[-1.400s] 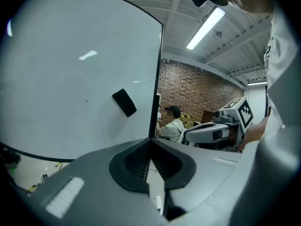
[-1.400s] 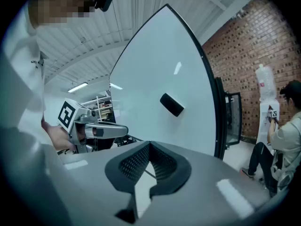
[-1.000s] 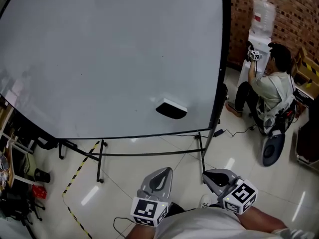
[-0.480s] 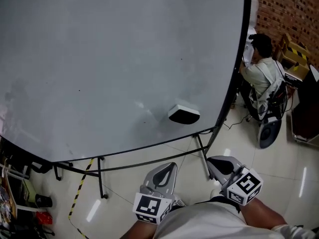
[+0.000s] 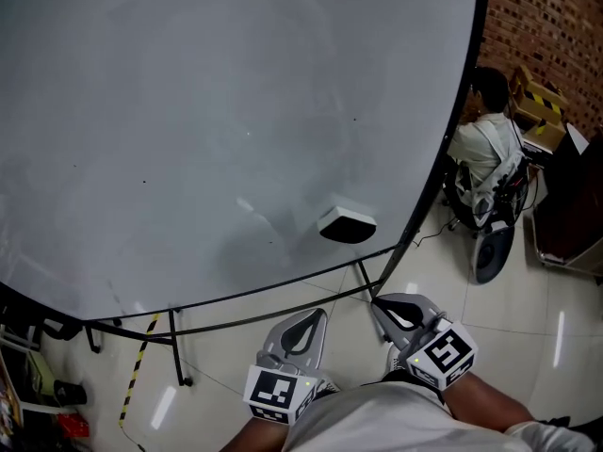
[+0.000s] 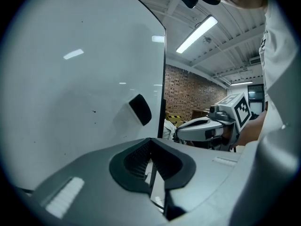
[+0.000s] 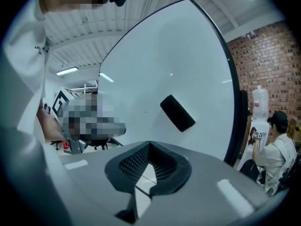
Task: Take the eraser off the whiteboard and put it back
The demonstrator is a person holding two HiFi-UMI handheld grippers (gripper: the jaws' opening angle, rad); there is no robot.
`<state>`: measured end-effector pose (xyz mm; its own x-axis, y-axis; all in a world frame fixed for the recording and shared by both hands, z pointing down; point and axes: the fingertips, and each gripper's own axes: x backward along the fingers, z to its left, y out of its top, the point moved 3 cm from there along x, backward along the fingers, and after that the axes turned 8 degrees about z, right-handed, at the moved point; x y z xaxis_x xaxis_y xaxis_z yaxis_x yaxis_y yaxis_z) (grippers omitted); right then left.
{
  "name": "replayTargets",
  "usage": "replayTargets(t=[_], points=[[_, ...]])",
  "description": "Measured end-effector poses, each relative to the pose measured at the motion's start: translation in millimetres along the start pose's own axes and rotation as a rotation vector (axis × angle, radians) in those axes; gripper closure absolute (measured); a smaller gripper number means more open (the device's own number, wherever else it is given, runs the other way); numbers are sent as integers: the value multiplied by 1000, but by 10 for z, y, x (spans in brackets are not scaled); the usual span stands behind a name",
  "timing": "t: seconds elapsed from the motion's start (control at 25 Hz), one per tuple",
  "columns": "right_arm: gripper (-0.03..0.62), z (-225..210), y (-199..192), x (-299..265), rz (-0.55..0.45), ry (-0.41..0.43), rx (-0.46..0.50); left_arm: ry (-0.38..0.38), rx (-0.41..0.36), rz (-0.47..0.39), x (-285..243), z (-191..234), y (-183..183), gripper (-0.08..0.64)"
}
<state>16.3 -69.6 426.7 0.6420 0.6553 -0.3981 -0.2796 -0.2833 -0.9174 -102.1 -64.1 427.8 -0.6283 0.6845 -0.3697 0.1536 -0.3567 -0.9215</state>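
Left hand-held gripper and right hand-held gripper: both jaws closed tight, nothing held, side by side low in front of the whiteboard. Eraser sticks on the whiteboard's lower right, near its black edge, apart from both. Person sits beyond by the brick wall.

3 views are given. From the head, the whiteboard is looked down on steeply, with the left gripper and the right gripper close at the bottom edge. From each gripper, the board is faced from low along the jaws. The eraser is shared by all 3.
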Motion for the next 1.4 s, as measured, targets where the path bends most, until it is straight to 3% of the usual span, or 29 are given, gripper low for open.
replayTargets(t=[0.24,0.44,0.56,0.76,0.88,1.4], points=[[591,-111,33,-91,26,25,79,78,28,-13,-61,132,36,543],[589,-238,97,-148,46,-50,222,148,46,-1,-97,237,21,543],[533,-321,212,-183,75,-122,356,168,46,-1,-130,262,57,543],[404,-414,411,-288,26,-278,535,173,58,-14,-158,233,71,543],[341,-384,565,-434,-1,-327,650,169,65,-23,-158,216,106,543],[302,-350,792,-728,-16,-404,717,187,73,-4,20,225,-60,543]])
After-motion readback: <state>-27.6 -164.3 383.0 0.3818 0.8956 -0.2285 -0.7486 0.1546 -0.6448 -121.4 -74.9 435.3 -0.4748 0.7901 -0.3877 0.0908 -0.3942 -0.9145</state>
